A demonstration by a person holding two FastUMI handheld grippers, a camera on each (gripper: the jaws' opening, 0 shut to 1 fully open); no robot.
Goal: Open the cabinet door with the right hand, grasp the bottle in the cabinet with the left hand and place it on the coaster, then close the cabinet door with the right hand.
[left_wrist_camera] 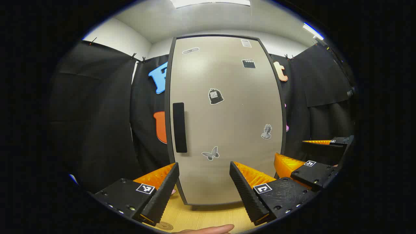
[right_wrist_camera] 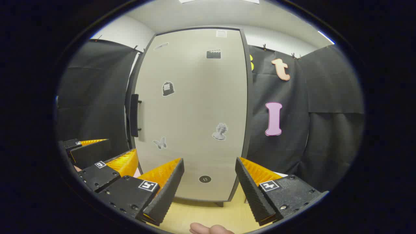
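Cabinet door (right_wrist_camera: 191, 113): shut, flush in its dark frame, standing upright on the wooden tabletop (right_wrist_camera: 208, 214) ahead of both tools, with several small stickers scattered over its pale face. Handle (right_wrist_camera: 134, 115): a dark bar, long axis vertical, mounted on short posts near the door's left edge about mid-height; in the left gripper view the same handle (left_wrist_camera: 179, 127) sits up and left of centre. Hinge side: judged to be the right edge, since the handle is at the left. Right gripper (right_wrist_camera: 209, 182): fingers spread wide with nothing between them, aimed at the lower middle of the door, so the handle lies up and to its left, well apart from the fingertips. Left gripper (left_wrist_camera: 204, 185): fingers likewise spread and empty, hovering over the tabletop short of the door; it appears at the lower left of the right gripper view, placing it between the right gripper and the handle's side. Bottle: presumed behind the closed door, hidden. Coaster (left_wrist_camera: 164, 225): probably the faint ringed disc on the tabletop at the bottom of the left gripper view, partly cut off. Judgement: the opening step is not yet done; the right gripper must travel leftward and upward, and close across the vertical bar.
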